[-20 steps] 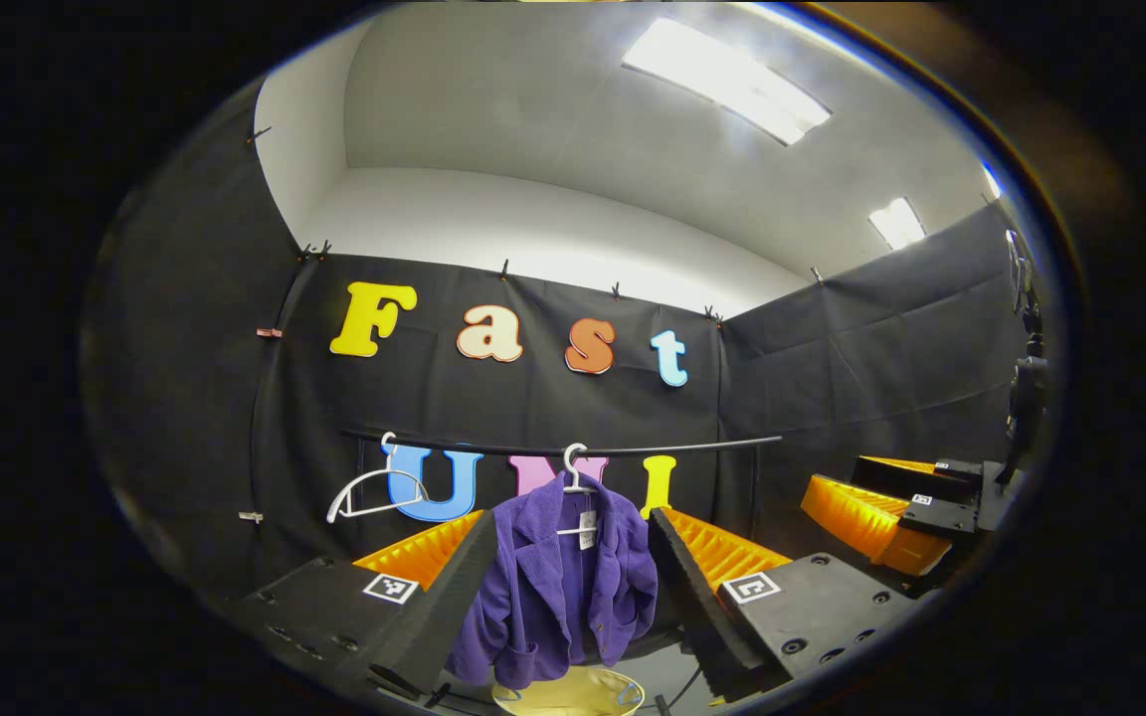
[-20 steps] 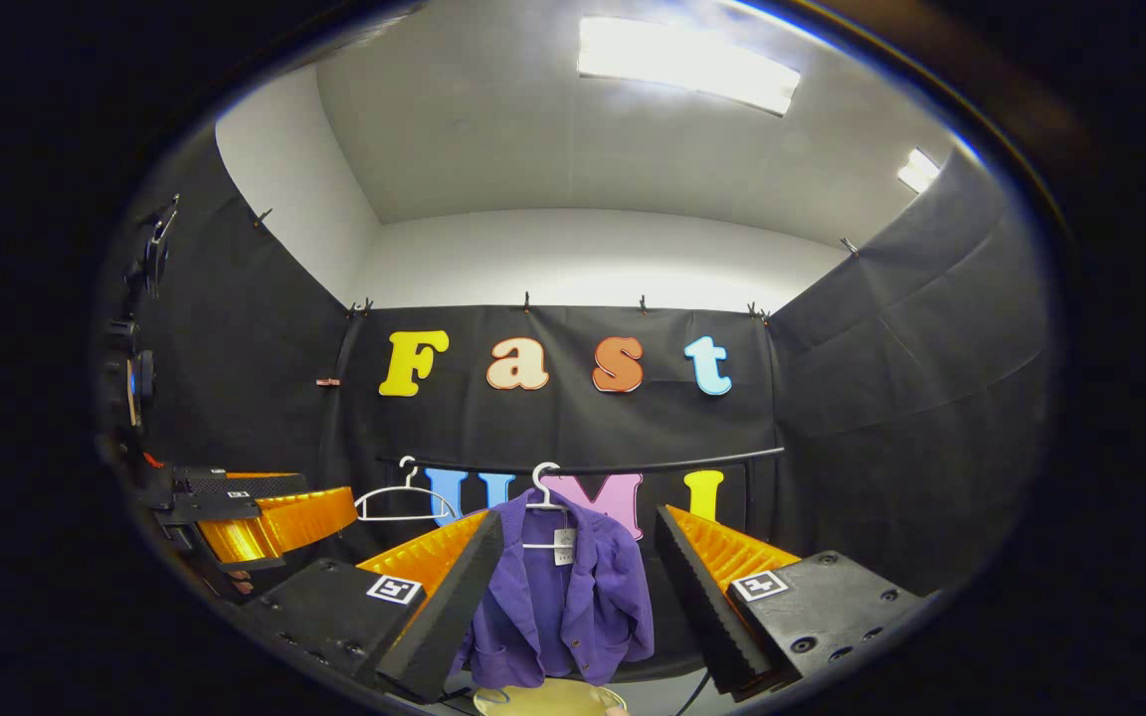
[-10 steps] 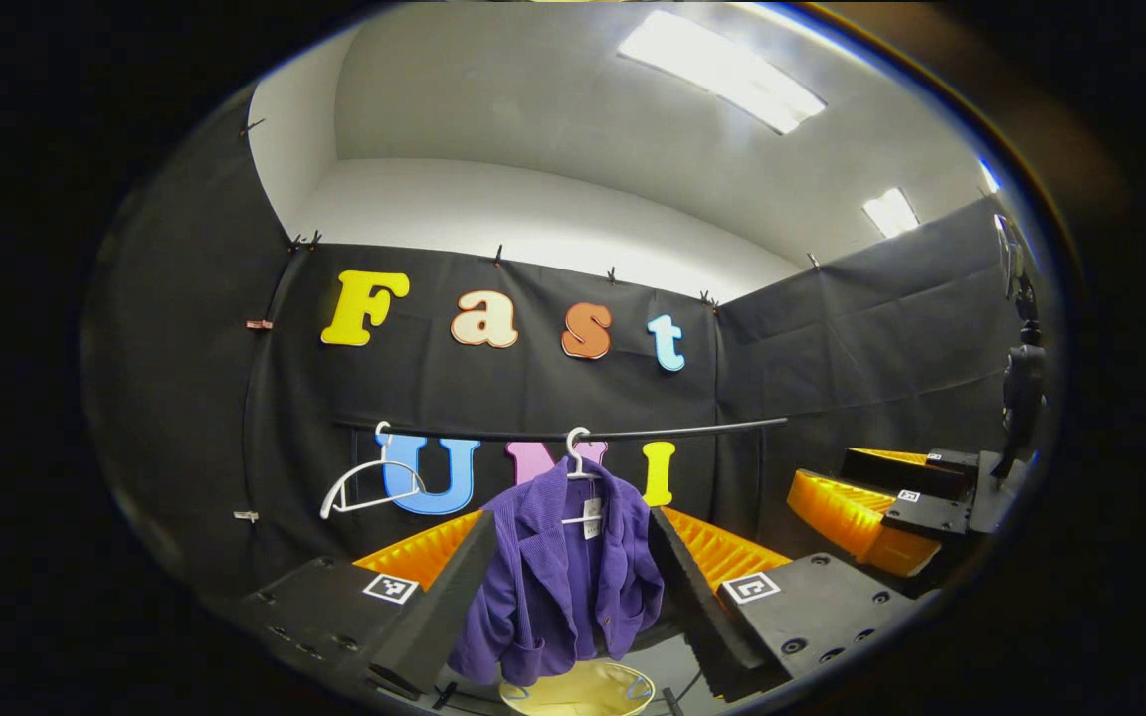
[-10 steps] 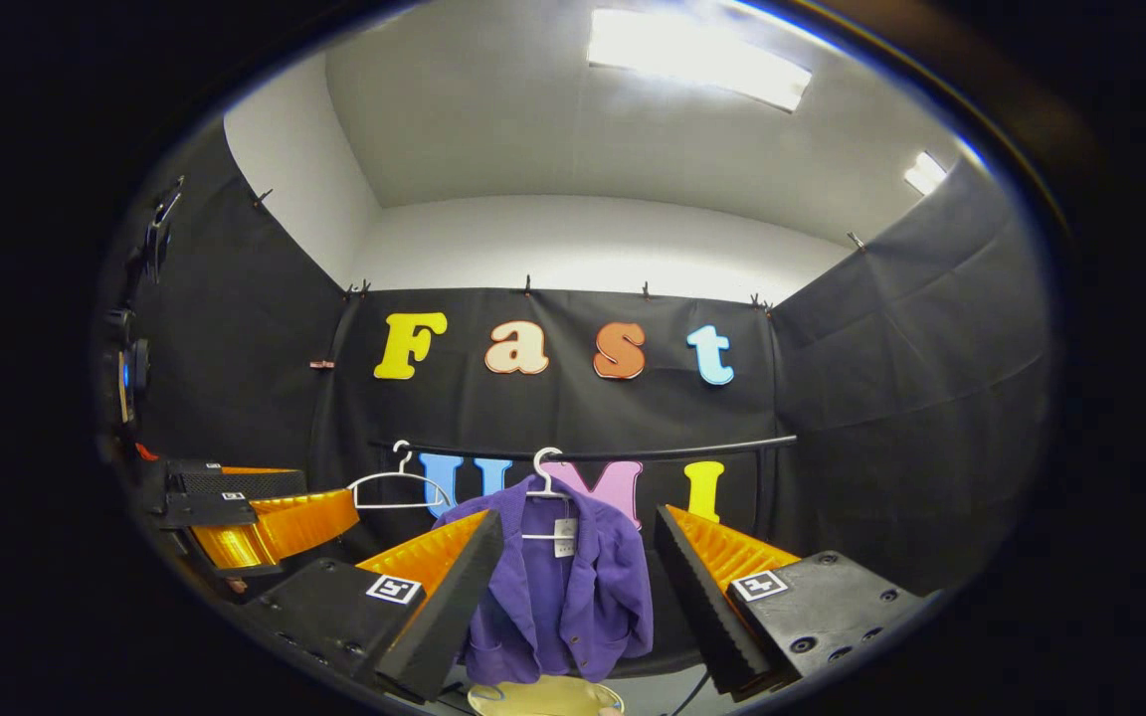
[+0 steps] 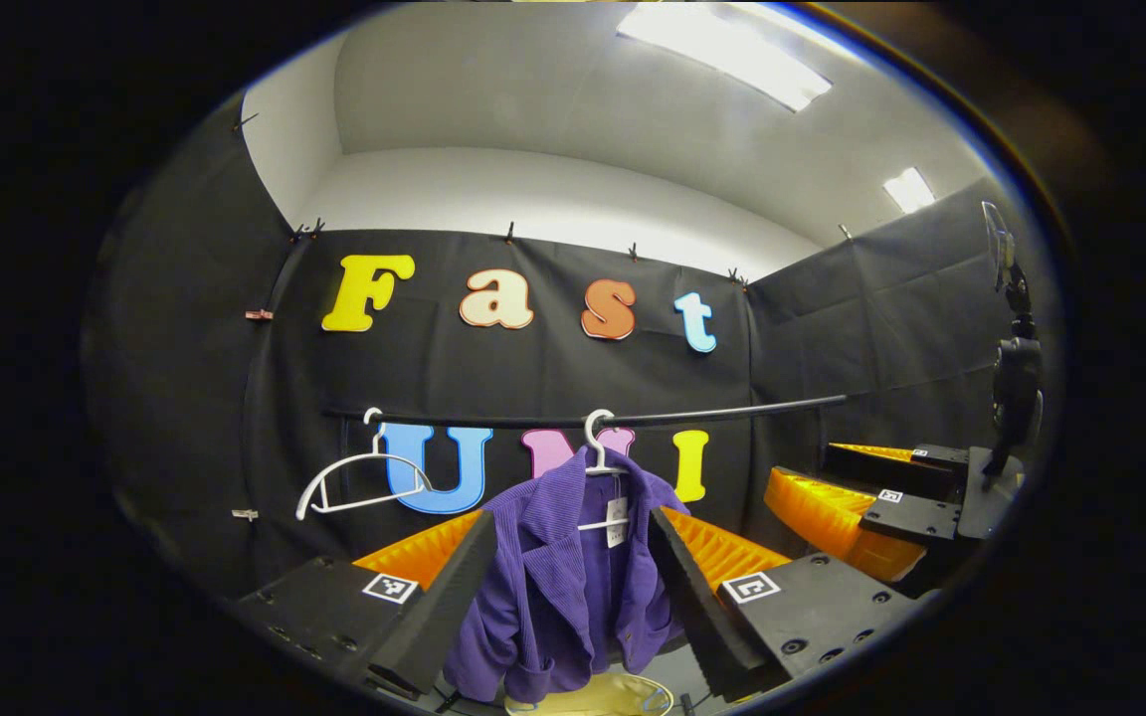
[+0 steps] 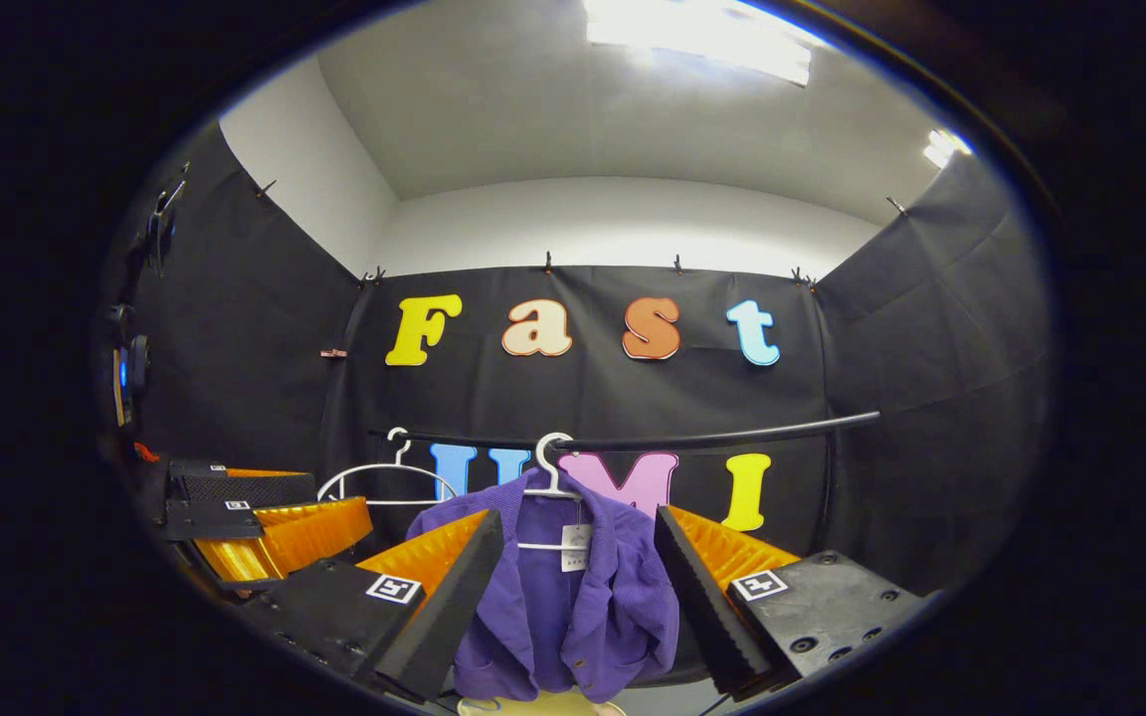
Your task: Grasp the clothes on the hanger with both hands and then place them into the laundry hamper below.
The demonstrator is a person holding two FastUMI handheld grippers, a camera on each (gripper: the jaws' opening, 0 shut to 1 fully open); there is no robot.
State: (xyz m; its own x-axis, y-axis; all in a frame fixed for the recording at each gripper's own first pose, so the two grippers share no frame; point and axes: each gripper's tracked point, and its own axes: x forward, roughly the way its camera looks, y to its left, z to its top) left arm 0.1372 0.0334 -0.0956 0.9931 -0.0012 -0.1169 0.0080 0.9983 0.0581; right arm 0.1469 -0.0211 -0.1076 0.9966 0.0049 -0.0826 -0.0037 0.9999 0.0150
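Early in task: nothing grasped yet. Purple jacket [image 5: 573, 577] hung on white hanger [image 5: 601, 459] on far rail [image 5: 712, 416], above yellow hamper [image 5: 593, 696] at bottom. Left tool [image 5: 573, 597] and right tool [image 6: 578, 607] both spread wide, empty, framing jacket, not touching. Grasp and drop left.
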